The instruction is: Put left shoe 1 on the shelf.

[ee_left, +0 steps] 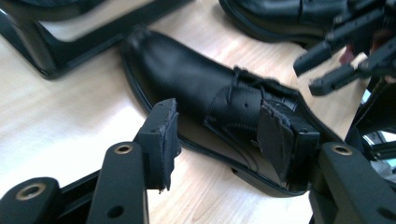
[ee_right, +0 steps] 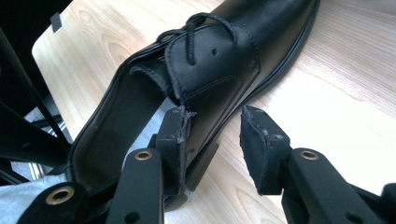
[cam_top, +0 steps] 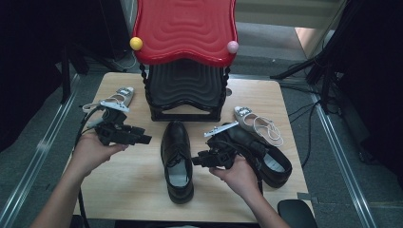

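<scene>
The room around is dark, with grey flooring, metal rails running along both sides of the floor, and black cables trailing at the right.

A light wooden desk point(cam_top: 133, 185) with rounded corners carries everything. Its grain runs pale and even, and the bare stretches lie along the near edge and the left half.

At the middle of the far edge stands a black ribbed stand point(cam_top: 185, 95), with a glossy red wavy top point(cam_top: 184, 29) above it. A yellow ball point(cam_top: 136, 43) sits at the red top's left corner and a pink ball point(cam_top: 232, 46) at its right.

A black lace-up shoe point(cam_top: 177, 161) lies in the middle of the desk, toe toward the stand, heel toward the near edge, sole down on the wood. A second black shoe point(cam_top: 268, 159) lies near the right edge. Beside it, toward the far right corner, lies a pale strappy shoe point(cam_top: 256, 124); its mate point(cam_top: 116, 99) lies near the far left corner.

The left gripper point(cam_top: 145, 139) is held above the desk just left of the middle shoe, its jaws spread with nothing pinched; in the left gripper view the shoe lies beyond them. The right gripper point(cam_top: 196, 160) is held just right of that shoe, jaws likewise apart, gripping nothing; in the right gripper view one pad is close against the shoe's side by the opening, though whether it touches I cannot tell.
</scene>
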`<control>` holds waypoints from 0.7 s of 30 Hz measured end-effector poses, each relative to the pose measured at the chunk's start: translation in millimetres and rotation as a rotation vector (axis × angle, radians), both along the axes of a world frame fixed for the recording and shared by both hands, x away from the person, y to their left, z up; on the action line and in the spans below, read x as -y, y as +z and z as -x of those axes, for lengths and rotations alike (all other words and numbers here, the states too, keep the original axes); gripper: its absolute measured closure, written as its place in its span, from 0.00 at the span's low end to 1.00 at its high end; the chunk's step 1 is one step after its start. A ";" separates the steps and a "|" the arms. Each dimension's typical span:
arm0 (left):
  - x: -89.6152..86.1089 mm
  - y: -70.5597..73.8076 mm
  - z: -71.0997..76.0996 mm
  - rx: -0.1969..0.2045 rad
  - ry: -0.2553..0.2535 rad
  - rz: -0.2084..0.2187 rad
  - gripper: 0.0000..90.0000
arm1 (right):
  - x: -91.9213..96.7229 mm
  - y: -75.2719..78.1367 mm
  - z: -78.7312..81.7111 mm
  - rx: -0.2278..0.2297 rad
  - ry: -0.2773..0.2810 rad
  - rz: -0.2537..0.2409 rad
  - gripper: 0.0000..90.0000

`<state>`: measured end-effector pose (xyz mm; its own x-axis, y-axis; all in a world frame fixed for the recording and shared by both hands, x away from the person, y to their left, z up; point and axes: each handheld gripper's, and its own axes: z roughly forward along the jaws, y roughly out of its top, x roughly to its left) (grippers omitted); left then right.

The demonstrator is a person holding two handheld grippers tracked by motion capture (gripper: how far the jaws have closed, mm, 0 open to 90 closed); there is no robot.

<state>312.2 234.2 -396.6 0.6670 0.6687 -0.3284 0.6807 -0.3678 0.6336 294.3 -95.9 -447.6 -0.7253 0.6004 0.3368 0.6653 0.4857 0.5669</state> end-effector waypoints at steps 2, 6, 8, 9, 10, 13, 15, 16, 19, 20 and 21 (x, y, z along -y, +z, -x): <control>-1.8 11.3 -2.7 0.021 -0.005 0.002 0.59 | 0.1 0.7 1.3 -0.002 -0.003 -0.001 0.65; 1.5 29.6 -8.8 0.052 -0.019 -0.006 0.68 | 0.5 2.9 1.3 -0.031 -0.023 -0.023 0.63; 4.7 37.2 -12.3 0.068 -0.021 -0.015 0.71 | -0.8 3.4 2.3 -0.022 -0.016 -0.028 0.63; 5.7 40.7 -14.4 0.073 -0.026 -0.018 0.74 | -1.6 4.0 2.6 -0.024 -0.019 -0.021 0.63; 6.6 44.1 -16.1 0.082 -0.022 -0.023 0.75 | -2.2 4.7 3.0 -0.031 -0.026 -0.017 0.63; 10.2 52.6 -21.4 0.083 -0.027 -0.024 0.82 | -3.6 6.3 4.1 -0.047 -0.043 -0.008 0.62; 13.8 58.1 -25.6 0.083 -0.031 -0.039 0.84 | -5.1 7.1 5.7 -0.057 -0.022 0.004 0.66; 15.1 61.3 -27.8 0.089 -0.033 -0.046 0.85 | -6.1 7.2 6.5 -0.064 -0.013 0.010 0.66; 17.9 71.6 -34.1 0.098 -0.033 -0.043 0.88 | -9.1 7.1 8.3 -0.068 -0.007 0.024 0.66; 17.8 75.3 -36.4 0.105 -0.035 -0.042 0.89 | -10.0 6.8 8.8 -0.068 -0.005 0.029 0.65; 18.2 79.0 -38.4 0.111 -0.034 -0.044 0.91 | -10.7 6.6 9.3 -0.068 -0.007 0.031 0.65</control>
